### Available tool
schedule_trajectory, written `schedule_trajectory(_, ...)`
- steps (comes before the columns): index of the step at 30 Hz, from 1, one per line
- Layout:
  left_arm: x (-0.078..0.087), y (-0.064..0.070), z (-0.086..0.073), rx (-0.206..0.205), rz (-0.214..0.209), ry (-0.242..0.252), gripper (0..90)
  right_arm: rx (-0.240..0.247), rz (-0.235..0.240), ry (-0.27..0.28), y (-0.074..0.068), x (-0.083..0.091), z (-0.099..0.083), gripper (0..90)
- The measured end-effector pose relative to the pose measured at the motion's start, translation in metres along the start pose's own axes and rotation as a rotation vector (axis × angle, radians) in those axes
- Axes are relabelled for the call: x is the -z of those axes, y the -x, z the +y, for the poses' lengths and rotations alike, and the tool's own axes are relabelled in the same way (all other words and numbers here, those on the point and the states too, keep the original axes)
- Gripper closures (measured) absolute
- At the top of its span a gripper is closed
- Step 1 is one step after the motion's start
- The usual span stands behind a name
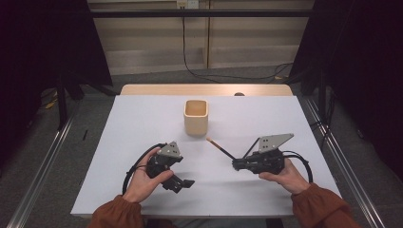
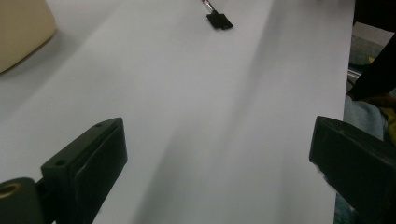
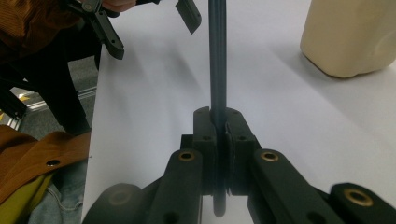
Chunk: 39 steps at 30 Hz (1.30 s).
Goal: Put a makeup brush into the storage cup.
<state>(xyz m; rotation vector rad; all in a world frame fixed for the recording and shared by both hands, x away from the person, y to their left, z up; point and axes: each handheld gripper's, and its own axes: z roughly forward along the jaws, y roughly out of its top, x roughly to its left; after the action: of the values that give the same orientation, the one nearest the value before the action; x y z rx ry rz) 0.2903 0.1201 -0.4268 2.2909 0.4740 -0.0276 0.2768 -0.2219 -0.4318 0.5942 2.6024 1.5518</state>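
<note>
The right tool [image 1: 236,164] is pinching a slim dark pencil-like stick [image 1: 221,147] near its lower end, its jaws pressed tight on the shaft, as the right gripper view makes plain [image 3: 218,70]. From the high view the stick's long axis runs from the tool up and to the left, its pale tip ending just near and right of the beige square cup [image 1: 196,116], which stands upright at the middle of the white tabletop [image 1: 142,118], toward the far side. So the cup lies far and left of the right tool, close beyond the stick's tip; my guess is the stick is meant for that cup, and it would have to be tipped upright first. The left tool [image 1: 183,184] is spread wide, holding nothing, over bare tabletop at the near left, farther from the cup than the stick's tip is. The left gripper view shows that wide gap between its jaws, with the cup's corner [image 2: 21,32] at the upper left and the right tool's tip [image 2: 219,20] far off. The right gripper view shows the cup [image 3: 350,37] off to the right of the shaft.
</note>
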Motion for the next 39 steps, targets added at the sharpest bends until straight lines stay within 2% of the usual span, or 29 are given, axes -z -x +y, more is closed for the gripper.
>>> schedule_trajectory(6, 0.001, -0.001, -0.001, -0.005, -0.001, -0.002, 4.1, -0.008, 0.011, 0.05, -0.001, 0.0, -0.001, 85.3)
schedule_trajectory(10, 0.001, -0.002, -0.001, -0.004, 0.001, 0.0, 4.1, -0.016, 0.017, 0.065, -0.003, -0.003, -0.001, 85.3)
schedule_trajectory(13, 0.002, -0.002, -0.001, -0.006, 0.006, 0.008, 4.2, -0.018, 0.016, 0.114, -0.004, -0.003, -0.001, 85.3)
schedule_trajectory(15, 0.003, -0.002, -0.001, -0.008, 0.003, 0.01, 4.3, -0.018, 0.015, 0.123, -0.005, -0.002, 0.0, 85.3)
schedule_trajectory(19, 0.004, -0.003, -0.002, -0.005, 0.009, 0.016, 4.3, -0.012, 0.007, 0.159, -0.006, 0.0, 0.001, 85.3)
schedule_trajectory(21, 0.003, -0.002, -0.002, -0.003, 0.009, 0.017, 4.3, -0.016, 0.005, 0.183, -0.005, 0.002, 0.002, 85.3)
schedule_trajectory(24, 0.003, -0.002, -0.002, -0.011, 0.004, 0.016, 4.3, -0.035, -0.023, 0.219, -0.003, 0.005, 0.002, 85.2)
schedule_trajectory(28, 0.002, -0.002, -0.003, -0.011, 0.006, 0.023, 4.2, -0.04, -0.029, 0.253, -0.002, 0.008, 0.003, 85.3)
schedule_trajectory(34, 0.003, -0.002, -0.006, -0.01, 0.006, 0.038, 4.2, -0.032, -0.029, 0.245, -0.003, 0.008, 0.003, 85.3)
schedule_trajectory(39, 0.009, 0.001, -0.01, -0.001, 0.01, 0.08, 3.9, -0.028, -0.033, 0.219, -0.005, 0.007, 0.003, 85.2)
